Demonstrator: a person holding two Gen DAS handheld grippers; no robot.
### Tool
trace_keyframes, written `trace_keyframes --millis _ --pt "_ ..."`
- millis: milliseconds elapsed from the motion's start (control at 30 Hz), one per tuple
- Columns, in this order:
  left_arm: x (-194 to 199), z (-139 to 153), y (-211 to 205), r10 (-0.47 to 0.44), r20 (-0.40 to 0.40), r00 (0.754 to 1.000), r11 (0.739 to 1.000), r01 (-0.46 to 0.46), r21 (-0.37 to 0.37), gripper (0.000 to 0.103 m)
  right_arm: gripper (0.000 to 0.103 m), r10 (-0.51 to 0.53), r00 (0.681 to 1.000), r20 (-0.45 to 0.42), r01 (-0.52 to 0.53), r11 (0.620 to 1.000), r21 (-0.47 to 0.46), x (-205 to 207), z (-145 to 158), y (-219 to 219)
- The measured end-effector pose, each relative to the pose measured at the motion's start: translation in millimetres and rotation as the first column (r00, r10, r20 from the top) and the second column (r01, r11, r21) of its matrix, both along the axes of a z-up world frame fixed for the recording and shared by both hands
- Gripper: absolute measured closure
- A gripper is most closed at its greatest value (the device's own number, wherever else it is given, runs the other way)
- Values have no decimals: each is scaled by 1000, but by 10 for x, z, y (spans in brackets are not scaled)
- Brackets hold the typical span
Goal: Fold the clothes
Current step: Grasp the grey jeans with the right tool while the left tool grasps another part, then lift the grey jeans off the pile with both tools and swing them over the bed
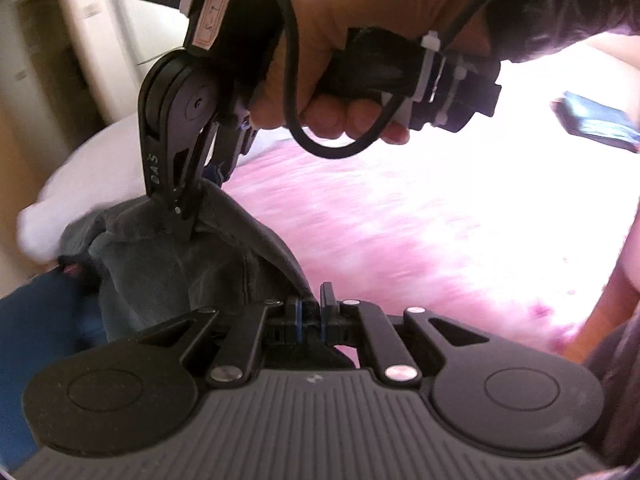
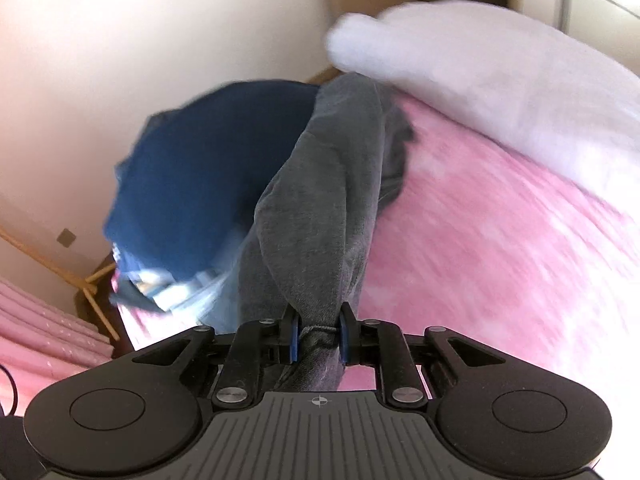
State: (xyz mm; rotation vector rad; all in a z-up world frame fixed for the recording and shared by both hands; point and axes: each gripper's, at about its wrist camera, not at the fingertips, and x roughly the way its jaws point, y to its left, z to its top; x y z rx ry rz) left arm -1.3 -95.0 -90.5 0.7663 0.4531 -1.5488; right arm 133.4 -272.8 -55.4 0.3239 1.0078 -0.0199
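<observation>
A grey garment [image 1: 180, 264] hangs stretched between both grippers above a pink bed sheet [image 1: 400, 220]. In the left wrist view my left gripper [image 1: 310, 312] is shut on its dark hem. Farther off, a hand holds my right gripper [image 1: 184, 220], whose tips pinch the cloth's other end. The right wrist view shows my right gripper [image 2: 318, 336] shut on a bunched fold of the grey garment [image 2: 328, 184], which trails away toward the bed's far edge. The picture is blurred.
A blue garment [image 2: 200, 184] lies beside the grey one at the edge of the pink sheet [image 2: 500, 240]. White bedding [image 2: 480, 60] sits at the far end. A dark flat object [image 1: 596, 124] lies on the bed. A wooden rack [image 2: 80, 280] stands by the wall.
</observation>
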Motion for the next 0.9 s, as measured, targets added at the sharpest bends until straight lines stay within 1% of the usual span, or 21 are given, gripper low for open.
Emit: trace_keyframes --millis 133,233,300,367,433,467,500,533,567,633,667,700,733,767,800,867,900 --pt "-1046 -103 -420 -102 -20 995 993 103 57 99 87 -40 999 -34 41 999 20 -1105 -115 -571" --pt "-1777 -148 -770 -160 -73 984 981 167 100 97 87 -83 994 -73 87 995 42 -1952 -217 -1035" --pt "-2183 -135 -1062 -215 -106 971 968 227 111 96 90 -128 987 -95 133 990 41 -2500 -211 -1371" --pt "-2467 -103 -1294 -277 -133 952 950 292 111 93 91 -177 978 -112 182 983 32 -2959 -166 -1700" --pt "-2698 -68 -1497 -336 -160 928 929 355 107 86 92 -240 962 -127 243 970 10 -3370 -147 -2054" --pt "-2814 -50 -1599 -366 -173 915 916 386 104 79 92 -279 951 -131 280 960 -8 -3523 -157 -2221" --pt "-2929 -33 -1701 -394 -186 900 903 417 101 63 91 -317 939 -135 317 948 -27 -3670 -169 -2386" --pt "-3001 -31 -1768 -419 -188 888 891 442 102 56 91 -355 925 -138 353 935 -46 -3818 -182 -2551" --pt "-3005 -55 -1782 -437 -172 883 882 458 108 50 91 -396 908 -135 391 918 -62 -3961 -223 -2690" --pt "-2929 -144 -1773 -464 -123 877 866 479 142 46 91 -464 877 -125 457 886 -80 -4204 -278 -2823" --pt "-2856 -215 -1769 -475 -90 876 860 483 165 40 82 -496 860 -119 489 868 -89 -4324 -304 -2887" --pt "-2756 -314 -1779 -483 -49 874 855 483 191 35 57 -528 842 -113 520 849 -97 -4445 -330 -2950" --pt "-2641 -420 -1794 -493 -5 870 848 482 219 35 26 -557 824 -107 549 830 -97 -4555 -366 -2934" --pt "-2480 -530 -1825 -507 42 861 840 483 247 35 21 -584 805 -102 577 811 -95 -4664 -402 -2911" --pt "-2282 -633 -1869 -522 89 848 832 484 272 34 20 -607 788 -101 601 795 -84 -4786 -475 -2843" --pt "-1870 -835 -1963 -550 176 816 817 482 317 34 20 -641 756 -129 640 766 -57 -5060 -661 -2765" --pt "-1657 -937 -2035 -560 206 802 812 482 329 34 20 -667 729 -153 670 741 -43 -5184 -782 -2672"
